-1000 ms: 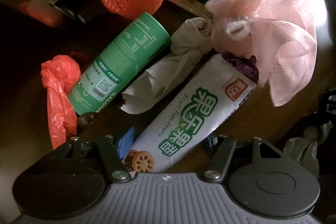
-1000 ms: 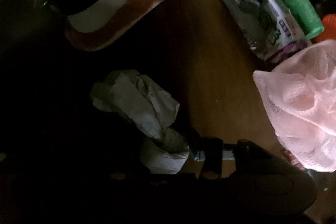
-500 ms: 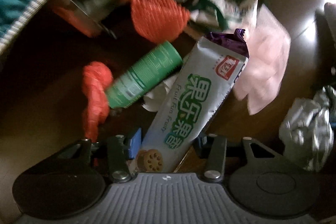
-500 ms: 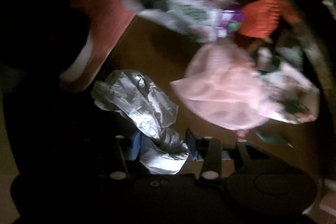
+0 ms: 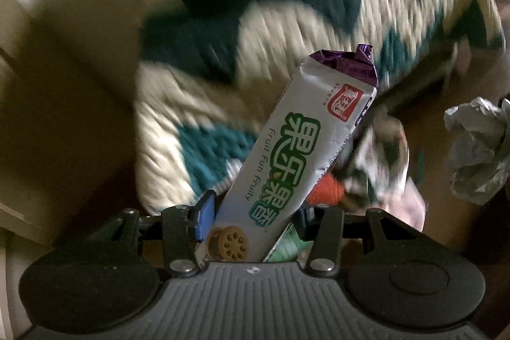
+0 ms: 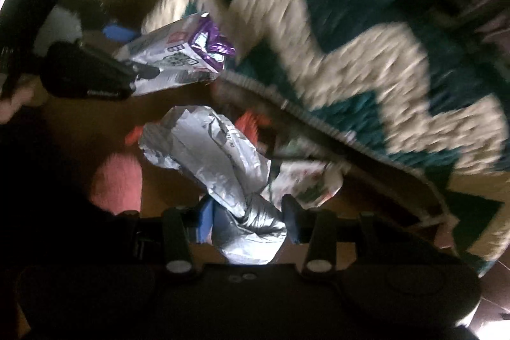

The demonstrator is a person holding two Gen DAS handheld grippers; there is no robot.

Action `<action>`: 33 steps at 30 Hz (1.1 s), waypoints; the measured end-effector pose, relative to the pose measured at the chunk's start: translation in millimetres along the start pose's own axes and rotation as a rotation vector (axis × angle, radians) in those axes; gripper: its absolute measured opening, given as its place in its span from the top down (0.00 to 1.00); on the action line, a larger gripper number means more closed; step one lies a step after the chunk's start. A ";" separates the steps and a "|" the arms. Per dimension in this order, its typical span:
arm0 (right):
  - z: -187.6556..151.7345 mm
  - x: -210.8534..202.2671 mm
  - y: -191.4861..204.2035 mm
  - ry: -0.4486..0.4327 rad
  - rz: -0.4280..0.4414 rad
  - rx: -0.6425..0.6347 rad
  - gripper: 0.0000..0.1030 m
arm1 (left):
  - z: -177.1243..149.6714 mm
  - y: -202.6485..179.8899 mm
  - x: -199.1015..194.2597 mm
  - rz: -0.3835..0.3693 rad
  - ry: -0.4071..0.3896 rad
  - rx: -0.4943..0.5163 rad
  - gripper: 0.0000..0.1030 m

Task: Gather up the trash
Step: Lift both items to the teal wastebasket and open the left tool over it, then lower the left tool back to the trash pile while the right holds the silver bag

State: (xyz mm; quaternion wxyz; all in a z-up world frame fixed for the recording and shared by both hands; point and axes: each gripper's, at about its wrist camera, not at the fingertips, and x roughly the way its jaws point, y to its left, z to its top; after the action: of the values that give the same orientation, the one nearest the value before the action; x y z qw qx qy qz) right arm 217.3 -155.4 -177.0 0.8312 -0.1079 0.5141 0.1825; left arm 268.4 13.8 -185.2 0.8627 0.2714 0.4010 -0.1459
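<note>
Left wrist view shows the left hand-held gripper (image 5: 251, 219) clamped on the lower end of a long white biscuit packet (image 5: 302, 155), which has green characters, the words "Fruit Fun Fruity" and a crimped purple top. The packet stands tilted, its top leaning to the right, and it is lifted in front of a blurred teal and cream knitted blanket (image 5: 287, 31). Right of the packet, a crumpled silver wrapper (image 5: 475, 152) hangs in the air. Below the packet's right edge, close to it, lie an orange net piece (image 5: 325, 190) and a white printed bag (image 5: 382, 148), both blurred, on a brown surface; I cannot tell if it is a desk or the floor. Right wrist view shows the right hand-held gripper (image 6: 245, 222) closed on the lower part of the same silver wrapper (image 6: 223, 164), whose crumpled upper part spreads above the fingers. Up and left of the wrapper, the biscuit packet (image 6: 178, 56) is seen in the other, dark hand-held gripper (image 6: 137, 70). Left of the wrapper there is a pink blurred thing (image 6: 118, 184), which I cannot identify. The blanket (image 6: 366, 59) fills the area to the right of the wrapper.
</note>
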 end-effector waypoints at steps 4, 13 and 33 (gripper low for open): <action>19.5 -58.7 -14.0 -0.099 -0.003 0.097 0.57 | 31.6 13.3 -55.5 0.007 -0.077 -0.078 0.53; 61.8 -175.2 -30.7 -0.275 -0.035 0.175 0.57 | 78.5 25.1 -154.6 -0.022 -0.155 -0.170 0.53; 192.3 -279.3 -80.8 -0.534 -0.089 0.302 0.57 | 210.8 88.5 -231.8 -0.051 -0.247 -0.405 0.54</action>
State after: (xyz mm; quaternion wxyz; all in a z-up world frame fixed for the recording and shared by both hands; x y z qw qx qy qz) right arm 294.5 -212.2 158.2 0.9507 0.0464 0.2934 0.0895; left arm 291.7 -30.0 136.6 0.9381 0.0627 0.3201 -0.1166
